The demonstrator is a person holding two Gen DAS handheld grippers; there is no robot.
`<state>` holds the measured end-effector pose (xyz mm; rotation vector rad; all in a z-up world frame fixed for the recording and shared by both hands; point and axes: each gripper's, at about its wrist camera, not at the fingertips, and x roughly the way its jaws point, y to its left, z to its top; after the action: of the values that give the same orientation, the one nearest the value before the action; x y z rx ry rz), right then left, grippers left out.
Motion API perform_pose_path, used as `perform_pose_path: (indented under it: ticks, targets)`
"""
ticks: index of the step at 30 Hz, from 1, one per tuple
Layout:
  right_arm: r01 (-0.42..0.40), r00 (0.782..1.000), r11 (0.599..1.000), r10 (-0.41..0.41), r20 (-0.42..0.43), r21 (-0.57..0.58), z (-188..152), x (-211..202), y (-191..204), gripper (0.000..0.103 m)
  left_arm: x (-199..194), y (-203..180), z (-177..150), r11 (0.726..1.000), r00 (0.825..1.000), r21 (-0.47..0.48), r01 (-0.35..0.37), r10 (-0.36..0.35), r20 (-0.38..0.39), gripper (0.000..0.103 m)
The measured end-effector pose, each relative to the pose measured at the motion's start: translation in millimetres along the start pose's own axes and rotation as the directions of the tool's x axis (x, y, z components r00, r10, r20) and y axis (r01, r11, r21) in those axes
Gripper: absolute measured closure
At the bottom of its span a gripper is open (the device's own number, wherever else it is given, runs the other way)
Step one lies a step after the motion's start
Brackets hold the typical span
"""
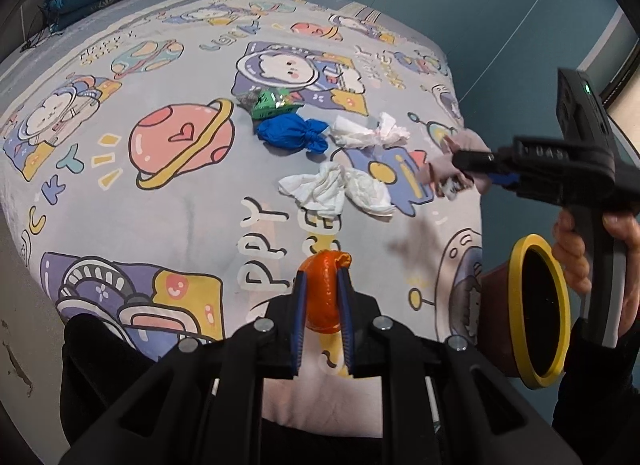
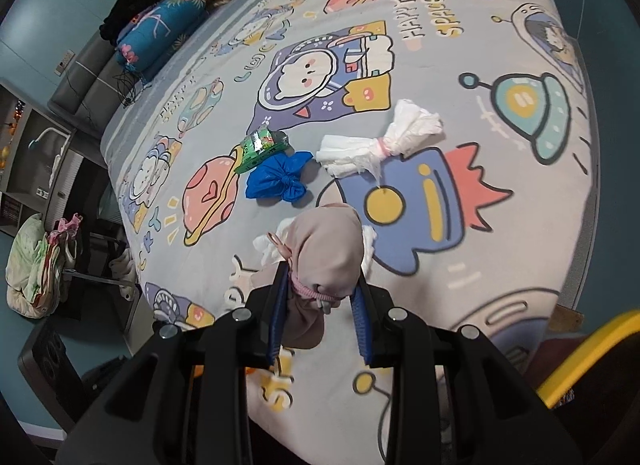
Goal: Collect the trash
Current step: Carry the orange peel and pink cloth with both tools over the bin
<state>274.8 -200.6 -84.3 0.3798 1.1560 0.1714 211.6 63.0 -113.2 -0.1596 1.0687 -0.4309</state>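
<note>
The left gripper (image 1: pixel 322 289) is holding a crumpled orange plastic bag (image 1: pixel 323 297) above the bed's cartoon space-print sheet (image 1: pixel 168 221), its jaws nearly closed and pressing on the bag from both sides. The right gripper (image 2: pixel 320 305) is gripping a knotted pale pink plastic bag (image 2: pixel 326 253), jaws narrowly parted and clamped at its tied neck; in the left wrist view a hand (image 1: pixel 576 261) is holding this tool beside a dark trash bin with a yellow rim (image 1: pixel 538 381). On the sheet are lying a green snack wrapper (image 2: pixel 260 147), touching a knotted blue plastic bag (image 2: pixel 276 181), a tied white tissue bundle (image 2: pixel 380 145) near them, and crumpled white tissues (image 1: pixel 336 189).
</note>
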Motion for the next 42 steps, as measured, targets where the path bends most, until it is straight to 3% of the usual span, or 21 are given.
perform_pose_path:
  ticks: [12,23,42]
  targets:
    - [-0.004,0.997,1.000,0.003,0.080,0.007,-39.8,-58.4,-27.3,0.075,-27.3,-30.3,-1.8,0.999,0.998,0.045,0.023,-0.026,0.052,0.090]
    - [-0.006,0.990,0.999,0.001,0.145,0.032,-63.8,-95.6,-54.5,0.075,-33.1,-70.3,-3.8,0.992,0.997,0.111,0.057,-0.063,0.051,0.090]
    - [-0.003,0.968,0.988,-0.035,0.249,0.152,-105.9,-151.5,-125.1,0.075,-37.9,-158.8,-2.6,0.955,0.988,0.266,0.135,-0.149,0.030,0.090]
